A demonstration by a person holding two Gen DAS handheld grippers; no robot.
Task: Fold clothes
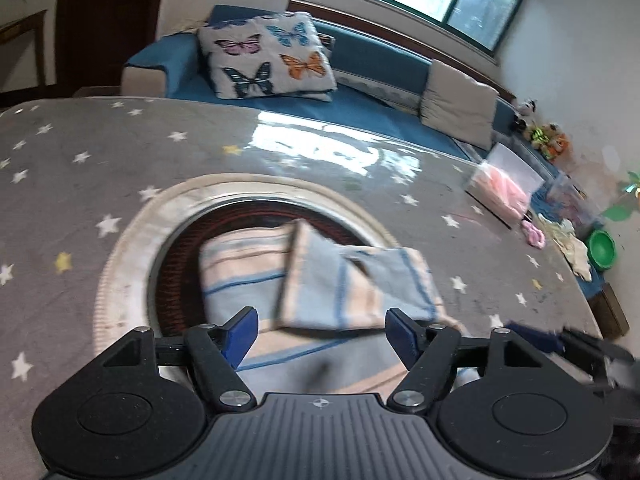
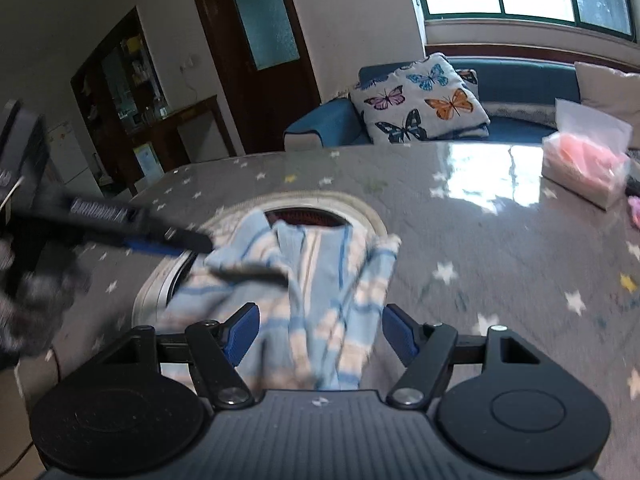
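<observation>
A light blue and cream striped garment [image 1: 320, 280] lies partly folded over the round opening in the table, one flap turned over the rest. It also shows in the right wrist view [image 2: 304, 300], blurred. My left gripper [image 1: 322, 332] is open just above the garment's near edge and holds nothing. It appears in the right wrist view [image 2: 160, 240] as a blurred dark arm at the left, over the garment's left edge. My right gripper [image 2: 318, 332] is open above the garment's near part and holds nothing. Its tip shows blurred at the lower right of the left wrist view [image 1: 560, 340].
The table [image 1: 80, 168] has a grey star-print cover with a white-rimmed round hole [image 1: 132, 264]. A clear bag of pink items [image 2: 584, 164] sits at the far right. A blue sofa [image 1: 360, 80] with a butterfly cushion [image 1: 268, 56] stands behind. A green bowl [image 1: 602, 248] and small cloths lie at the right edge.
</observation>
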